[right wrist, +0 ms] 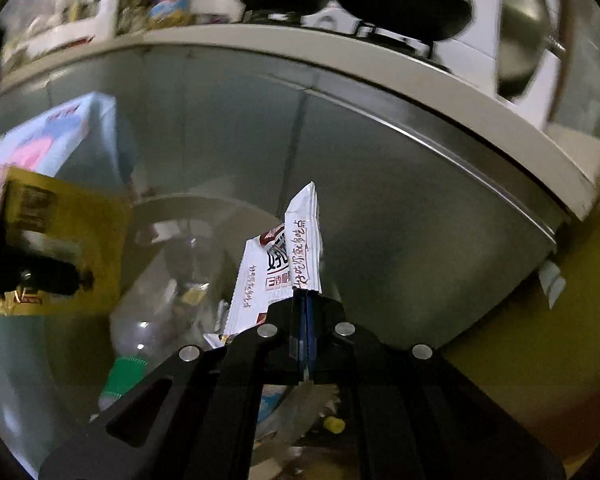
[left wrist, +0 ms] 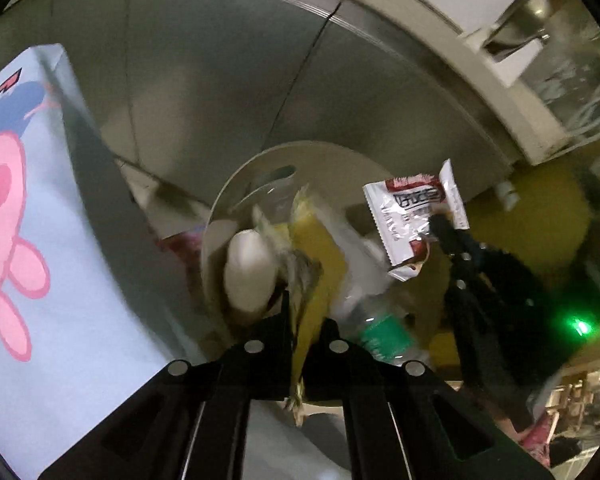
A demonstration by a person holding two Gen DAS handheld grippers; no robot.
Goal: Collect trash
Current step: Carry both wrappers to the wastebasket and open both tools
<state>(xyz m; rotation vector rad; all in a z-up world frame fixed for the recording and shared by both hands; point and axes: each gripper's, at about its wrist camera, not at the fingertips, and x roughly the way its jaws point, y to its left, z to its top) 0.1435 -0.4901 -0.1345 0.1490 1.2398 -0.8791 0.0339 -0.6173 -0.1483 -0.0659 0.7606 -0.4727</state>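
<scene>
1. The left gripper (left wrist: 300, 320) is clamped on a yellow wrapper (left wrist: 314, 256), which sticks up between its closed fingers right over the open round trash bin (left wrist: 220, 216). The right gripper (right wrist: 306, 300) is clamped on a white and red snack wrapper (right wrist: 276, 264), held up beside the same bin, in front of the steel cabinet front (right wrist: 400, 184)
2. The bin already looks crowded: a clear plastic bottle with a green label (left wrist: 380, 332) and a white rounded lump (left wrist: 248, 272) sit high in its mouth. A light wrapper let go onto that pile may slide off and land on the floor
3. Both grippers crowd the same opening. In the left view the right one stands just beside the bin, so the two tools or wrappers may knock together if both go in at once
4. The white and red snack wrapper appears pinched near one edge only; it could flutter sideways on release and miss the rim
5. The yellow wrapper runs down between the fingers, so it may cling to a pad when the jaws part and not fall
6. A blue carton with a pink cartoon figure (left wrist: 40, 216) stands near the bin on the left and could be bumped by a swinging hand
</scene>
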